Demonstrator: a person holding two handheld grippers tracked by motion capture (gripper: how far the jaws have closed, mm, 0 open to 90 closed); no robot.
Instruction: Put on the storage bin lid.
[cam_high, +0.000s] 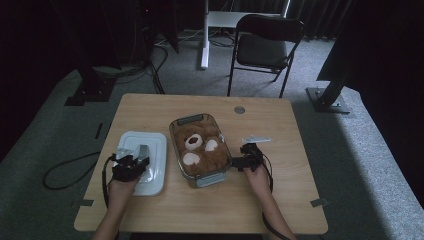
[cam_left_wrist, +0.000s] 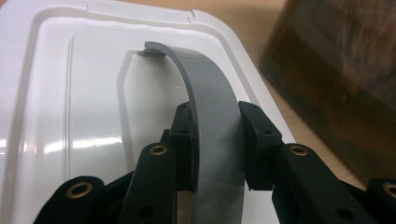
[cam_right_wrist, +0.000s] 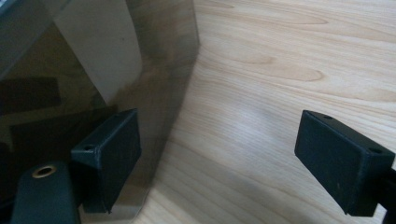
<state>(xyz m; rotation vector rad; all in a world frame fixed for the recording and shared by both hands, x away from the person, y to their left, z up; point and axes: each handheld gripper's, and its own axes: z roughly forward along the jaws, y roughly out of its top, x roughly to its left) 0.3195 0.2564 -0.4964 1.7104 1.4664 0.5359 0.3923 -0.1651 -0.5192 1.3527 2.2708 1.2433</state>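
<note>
My left tongs (cam_left_wrist: 217, 144) clamped on grey strap handle (cam_left_wrist: 210, 93) of white lid (cam_high: 150, 150), left on bench (cam_high: 280, 200). My right tongs (cam_right_wrist: 233, 158) wide apart, beside glass container (cam_high: 226, 152), bench centre.

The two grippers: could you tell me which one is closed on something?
The left gripper: its jaws are shut on the grey strap handle of the white lid. The right gripper stands open beside the glass container, pinching nothing.

A black folding chair (cam_high: 267, 47) stands on grey carpet (cam_high: 350, 150) before dark curtains (cam_high: 320, 15).
</note>
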